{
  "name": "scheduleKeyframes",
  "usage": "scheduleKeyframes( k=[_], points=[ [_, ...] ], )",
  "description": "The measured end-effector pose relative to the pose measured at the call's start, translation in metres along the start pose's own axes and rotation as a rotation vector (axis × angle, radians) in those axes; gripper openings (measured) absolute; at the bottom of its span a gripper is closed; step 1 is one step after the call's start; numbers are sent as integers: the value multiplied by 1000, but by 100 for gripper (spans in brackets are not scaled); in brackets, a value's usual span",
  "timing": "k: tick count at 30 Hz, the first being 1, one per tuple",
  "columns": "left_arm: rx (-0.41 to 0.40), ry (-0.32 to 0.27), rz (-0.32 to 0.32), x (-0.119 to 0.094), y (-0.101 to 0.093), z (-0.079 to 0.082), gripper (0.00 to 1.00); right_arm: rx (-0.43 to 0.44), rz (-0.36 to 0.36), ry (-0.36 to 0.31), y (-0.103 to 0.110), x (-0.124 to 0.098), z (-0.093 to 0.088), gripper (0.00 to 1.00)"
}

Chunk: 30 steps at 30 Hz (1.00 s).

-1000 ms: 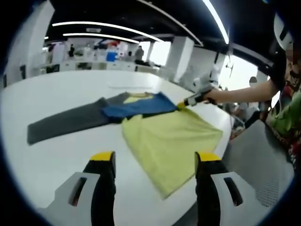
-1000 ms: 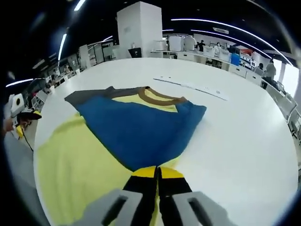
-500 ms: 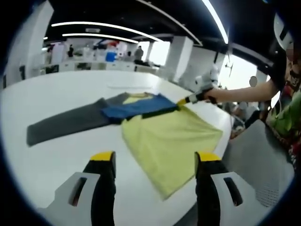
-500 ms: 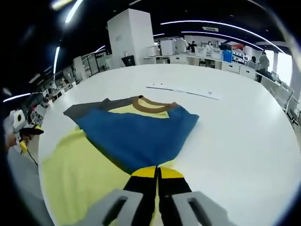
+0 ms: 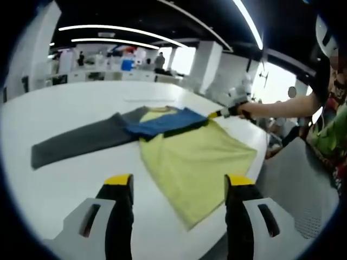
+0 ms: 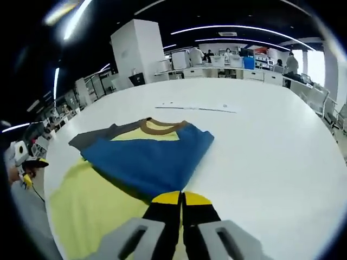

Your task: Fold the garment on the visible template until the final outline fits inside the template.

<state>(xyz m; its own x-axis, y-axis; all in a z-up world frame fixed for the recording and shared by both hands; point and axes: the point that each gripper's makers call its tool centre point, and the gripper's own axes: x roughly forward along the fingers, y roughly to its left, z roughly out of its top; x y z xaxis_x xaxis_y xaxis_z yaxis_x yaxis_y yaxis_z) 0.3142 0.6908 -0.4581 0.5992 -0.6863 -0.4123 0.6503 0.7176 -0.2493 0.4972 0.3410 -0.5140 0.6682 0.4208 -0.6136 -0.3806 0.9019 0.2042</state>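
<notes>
The yellow, blue and grey long-sleeved cotton shirt (image 5: 184,157) lay across the middle of the left gripper view, on the white round table (image 5: 70,103). Its yellow body spread toward the lower right, one grey sleeve (image 5: 76,142) trailed flat toward the left, and the blue sleeve (image 6: 143,162) was drawn over the chest below the brown collar (image 6: 160,125).

In the right gripper view my right gripper (image 6: 181,199) rose from the bottom centre with its yellow-tipped jaws pressed together on the blue sleeve's cuff end. I judged I held it that way to carry the sleeve across the body as a fold. In the left gripper view that same gripper reached in from the right edge, meeting the garment at upper right of centre.

My left gripper (image 5: 179,181) hovered at the bottom of its own view with the jaws spread wide and nothing between them, short of the yellow hem, presumably waiting its turn.

A faint white strip (image 6: 195,108) lay beyond the collar; I could not tell whether it was the template. The grey sleeve was not yet folded.
</notes>
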Motion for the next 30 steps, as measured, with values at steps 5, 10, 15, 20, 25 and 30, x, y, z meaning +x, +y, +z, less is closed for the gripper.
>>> scheduleKeyframes(
  k=[5, 10, 15, 20, 25, 30],
  points=[
    [1, 3, -2, 1, -1, 0, 64, 63, -20, -12, -15, -3, -6, 0],
    [0, 4, -2, 1, -1, 0, 64, 115, -37, -11, -20, -4, -13, 0],
    [-1, 5, 0, 1, 0, 0, 64, 137, -48, -6, -30, -3, -21, 0],
    [-2, 7, 0, 1, -1, -1, 64, 127, -51, 0, -27, -2, -22, 0],
    [-4, 7, 0, 1, 0, -2, 64, 121, -50, 5, -29, -1, -22, 0],
    [-6, 7, -3, 2, -1, -3, 64, 123, -52, 7, -29, 1, -23, 0]
  ],
)
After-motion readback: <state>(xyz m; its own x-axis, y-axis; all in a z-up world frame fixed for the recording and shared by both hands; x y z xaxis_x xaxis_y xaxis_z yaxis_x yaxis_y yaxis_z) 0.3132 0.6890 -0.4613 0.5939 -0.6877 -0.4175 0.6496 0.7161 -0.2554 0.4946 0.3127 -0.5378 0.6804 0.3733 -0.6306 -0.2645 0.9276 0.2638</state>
